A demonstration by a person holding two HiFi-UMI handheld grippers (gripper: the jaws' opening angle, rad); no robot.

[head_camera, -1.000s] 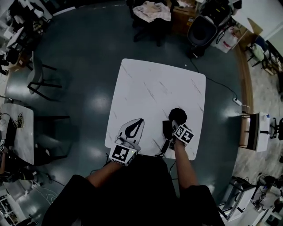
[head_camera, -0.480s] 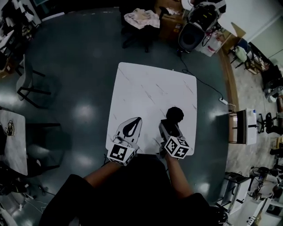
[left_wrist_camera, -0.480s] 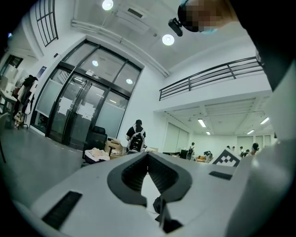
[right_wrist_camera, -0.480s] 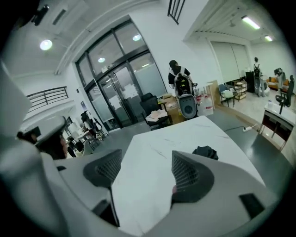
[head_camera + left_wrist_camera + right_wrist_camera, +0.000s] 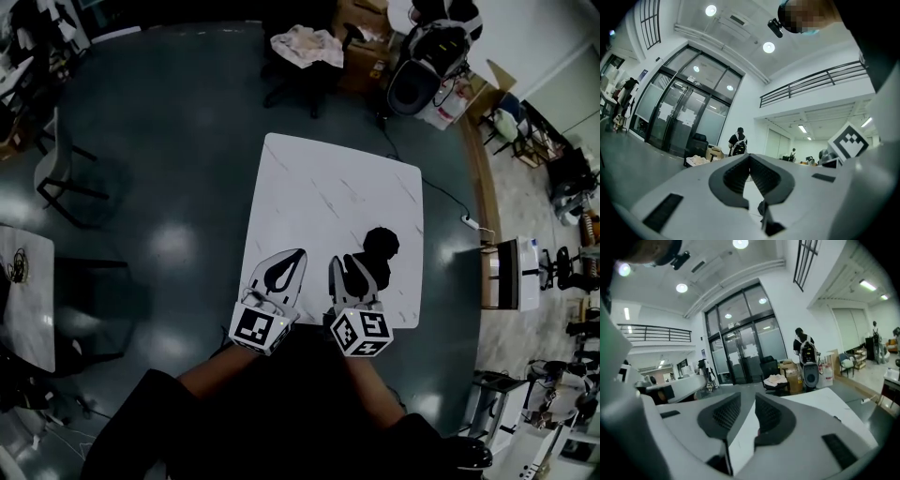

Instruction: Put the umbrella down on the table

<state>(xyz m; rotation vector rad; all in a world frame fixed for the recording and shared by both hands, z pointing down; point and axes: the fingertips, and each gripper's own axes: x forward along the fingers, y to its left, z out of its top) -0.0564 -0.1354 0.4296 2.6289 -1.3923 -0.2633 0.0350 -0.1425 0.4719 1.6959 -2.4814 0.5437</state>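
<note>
The black folded umbrella [image 5: 380, 249] lies on the white marble table [image 5: 319, 187], near its right front corner. My right gripper [image 5: 343, 262] hovers just left of it, apart from it, over the table's front edge. Its jaws are closing, a narrow gap still between them and nothing in it; in the right gripper view the right gripper [image 5: 755, 397] shows only table through the gap. My left gripper [image 5: 301, 253] hangs beside it at the front edge, shut and empty. In the left gripper view the left gripper [image 5: 750, 157] has its tips touching.
Dark floor surrounds the table. Chairs [image 5: 70, 173] and another table [image 5: 23, 281] stand at the left. An office chair with cloth [image 5: 305, 47], boxes and a black bin [image 5: 417, 75] are beyond. A cable [image 5: 459, 202] runs at the right. A person with a backpack [image 5: 804, 348] stands far off.
The right gripper has come up off the umbrella, drawn back and left toward the person, and its jaws have narrowed. The umbrella stays lying on the table. The left gripper shifted slightly.
</note>
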